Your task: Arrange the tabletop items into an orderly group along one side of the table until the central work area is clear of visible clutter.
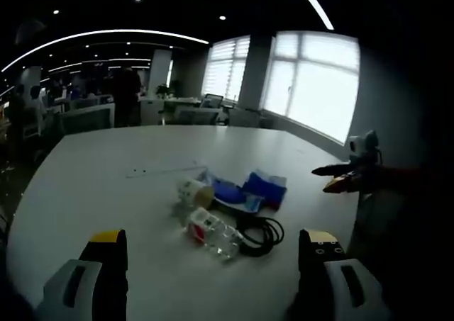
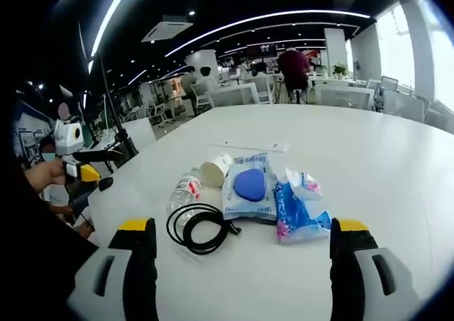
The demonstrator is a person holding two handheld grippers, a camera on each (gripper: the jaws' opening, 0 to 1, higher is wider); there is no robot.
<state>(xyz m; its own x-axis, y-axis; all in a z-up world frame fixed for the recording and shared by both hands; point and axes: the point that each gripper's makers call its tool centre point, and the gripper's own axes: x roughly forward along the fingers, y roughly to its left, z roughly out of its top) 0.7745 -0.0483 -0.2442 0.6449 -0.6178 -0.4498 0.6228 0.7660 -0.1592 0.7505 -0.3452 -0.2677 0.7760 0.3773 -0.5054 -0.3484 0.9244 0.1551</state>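
looking across the big white table (image 2: 397, 165), we see the clutter bunched near its middle, well ahead of both grippers. largest is the flat packet with a blue oval (image 2: 248, 186); just beside it lies a crumpled blue and white wrapper (image 2: 301, 207). next comes the black cable coil (image 2: 198, 227), touching a clear plastic bottle (image 2: 184, 191) that lies on its side, then a small white cup (image 2: 215, 170) tipped over. a thin white strip (image 2: 252, 146) lies apart, farther back. we hold our left gripper (image 1: 213, 261) with jaws spread wide, gripping nothing; our right gripper (image 2: 243, 254) is likewise spread and empty above the table edge.
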